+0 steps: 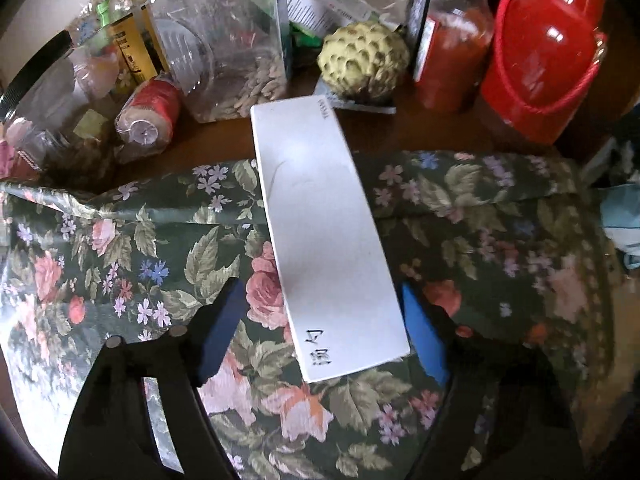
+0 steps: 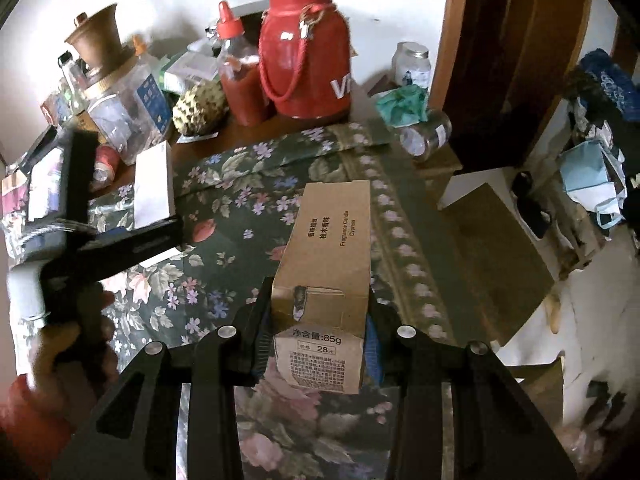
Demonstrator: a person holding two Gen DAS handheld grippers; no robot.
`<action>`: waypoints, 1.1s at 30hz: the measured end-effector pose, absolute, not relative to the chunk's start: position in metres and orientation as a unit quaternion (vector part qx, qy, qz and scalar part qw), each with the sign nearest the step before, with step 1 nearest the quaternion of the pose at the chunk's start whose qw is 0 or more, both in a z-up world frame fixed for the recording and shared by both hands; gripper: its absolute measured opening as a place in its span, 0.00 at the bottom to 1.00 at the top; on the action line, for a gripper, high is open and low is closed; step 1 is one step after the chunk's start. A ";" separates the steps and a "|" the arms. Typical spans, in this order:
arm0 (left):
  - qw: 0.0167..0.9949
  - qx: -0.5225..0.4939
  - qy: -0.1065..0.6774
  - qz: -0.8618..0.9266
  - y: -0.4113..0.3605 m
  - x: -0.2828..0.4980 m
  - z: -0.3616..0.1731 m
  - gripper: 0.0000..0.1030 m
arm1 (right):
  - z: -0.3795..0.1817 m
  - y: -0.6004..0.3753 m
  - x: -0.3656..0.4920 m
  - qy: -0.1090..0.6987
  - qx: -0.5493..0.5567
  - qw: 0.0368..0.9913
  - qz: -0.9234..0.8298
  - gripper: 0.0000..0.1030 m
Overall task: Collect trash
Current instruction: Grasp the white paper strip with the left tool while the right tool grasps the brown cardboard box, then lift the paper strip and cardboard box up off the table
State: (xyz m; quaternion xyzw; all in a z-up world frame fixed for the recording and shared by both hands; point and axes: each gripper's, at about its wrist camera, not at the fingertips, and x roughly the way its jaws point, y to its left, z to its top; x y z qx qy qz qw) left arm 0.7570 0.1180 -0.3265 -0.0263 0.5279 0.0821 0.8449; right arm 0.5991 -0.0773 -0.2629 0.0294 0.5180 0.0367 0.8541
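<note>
We see a long white flat cardboard box (image 1: 326, 236) lying on the dark green floral cloth (image 1: 120, 248), its far end reaching past the cloth's folded edge onto the bare brown wooden table (image 1: 224, 136). The left claw (image 1: 324, 336) stands apart, its blue pads (image 1: 222, 332) on either side of the box's near end with a gap showing on each side. In the right wrist view a brown kraft cardboard carton printed with "Fragrance Candle" (image 2: 328, 264) sits clamped between the fingers of the right claw (image 2: 318, 344), above the same cloth, with open cloth ahead of it and the table's edge dropping off to the right.

Beyond the white box the table is crowded: a clear plastic jar with seeds at the bottom (image 1: 224, 40), a green knobbly custard apple (image 1: 362, 64), a clear squeeze bottle of red sauce with a red cap (image 1: 456, 36) and a glossy red flask with a red cord handle (image 1: 544, 52), all close together along the back. A small toppled bottle with a red label (image 1: 150, 116) lies left of the box. The items at the far left are cut off by the frame and hard to make out
</note>
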 end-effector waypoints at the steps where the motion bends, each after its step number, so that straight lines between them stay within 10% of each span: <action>1: 0.846 -0.028 0.526 0.086 0.118 0.758 -0.328 0.71 | -0.260 -0.079 0.598 0.516 0.028 0.855 0.037 0.34; 7: 0.852 -0.037 0.515 0.087 0.116 0.761 -0.328 0.50 | -0.250 -0.087 0.594 0.507 0.024 0.861 0.044 0.34; 33: 0.916 -0.116 0.351 0.155 0.127 0.533 -0.129 0.49 | -0.134 -0.117 0.524 0.370 -0.027 0.901 0.225 0.34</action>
